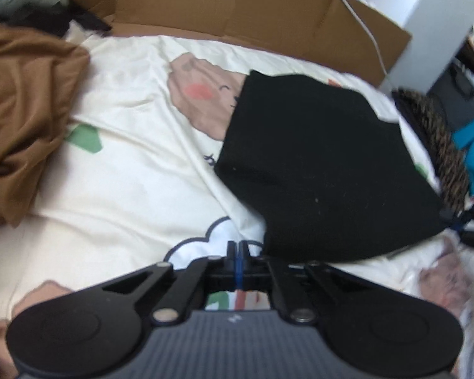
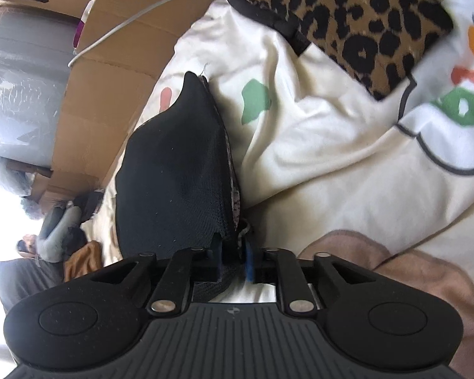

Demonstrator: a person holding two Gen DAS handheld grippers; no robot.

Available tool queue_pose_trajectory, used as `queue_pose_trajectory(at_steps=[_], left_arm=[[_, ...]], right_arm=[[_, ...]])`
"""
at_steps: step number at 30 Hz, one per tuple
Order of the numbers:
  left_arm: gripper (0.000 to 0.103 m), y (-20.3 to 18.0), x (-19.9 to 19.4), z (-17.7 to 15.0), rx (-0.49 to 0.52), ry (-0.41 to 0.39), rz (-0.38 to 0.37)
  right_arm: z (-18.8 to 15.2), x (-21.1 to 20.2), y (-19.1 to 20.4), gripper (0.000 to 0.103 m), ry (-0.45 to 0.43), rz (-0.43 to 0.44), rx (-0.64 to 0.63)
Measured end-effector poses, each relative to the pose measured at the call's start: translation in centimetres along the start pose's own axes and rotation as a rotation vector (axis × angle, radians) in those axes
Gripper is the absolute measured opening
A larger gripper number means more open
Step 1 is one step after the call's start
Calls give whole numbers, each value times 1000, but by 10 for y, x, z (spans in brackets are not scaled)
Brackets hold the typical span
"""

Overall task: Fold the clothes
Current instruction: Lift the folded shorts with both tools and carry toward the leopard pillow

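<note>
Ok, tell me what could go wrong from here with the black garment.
1. Only the right gripper holds the black garment, by one edge; the left gripper is shut on nothing beside it, so the fold may come out skewed or sag.
2. The brown garment lies crumpled nearby on the printed bedsheet; a wide sweep could drag into it.
3. The leopard-print item lies close by, so the garment could land on it.

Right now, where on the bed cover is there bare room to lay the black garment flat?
The widest bare patch of the cream printed bed cover lies between the crumpled brown garment and the black knit garment, up to the cardboard sheet. The side by the leopard-print fabric is crowded; the right gripper holds the black garment there.
</note>
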State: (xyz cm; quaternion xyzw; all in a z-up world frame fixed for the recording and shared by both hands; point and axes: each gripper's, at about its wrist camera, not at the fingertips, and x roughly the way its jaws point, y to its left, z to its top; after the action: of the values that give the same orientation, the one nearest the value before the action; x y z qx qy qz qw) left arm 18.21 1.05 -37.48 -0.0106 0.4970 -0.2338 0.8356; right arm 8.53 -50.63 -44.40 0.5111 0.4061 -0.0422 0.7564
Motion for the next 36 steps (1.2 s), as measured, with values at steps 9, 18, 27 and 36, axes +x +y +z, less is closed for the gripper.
queue_pose_trajectory(at_steps=[9, 18, 27, 36], left_arm=[[21, 3, -2, 8, -115, -8, -89], [34, 1, 30, 5, -197, 32, -135], [5, 12, 31, 2, -301, 29, -226], [4, -9, 18, 1, -279, 64, -269]], right_arm=[[-20, 11, 1, 41, 50, 42, 2], [-19, 26, -12, 41, 8, 64, 91], [-11, 21, -3, 10, -4, 70, 47], [18, 3, 8, 10, -58, 55, -5]])
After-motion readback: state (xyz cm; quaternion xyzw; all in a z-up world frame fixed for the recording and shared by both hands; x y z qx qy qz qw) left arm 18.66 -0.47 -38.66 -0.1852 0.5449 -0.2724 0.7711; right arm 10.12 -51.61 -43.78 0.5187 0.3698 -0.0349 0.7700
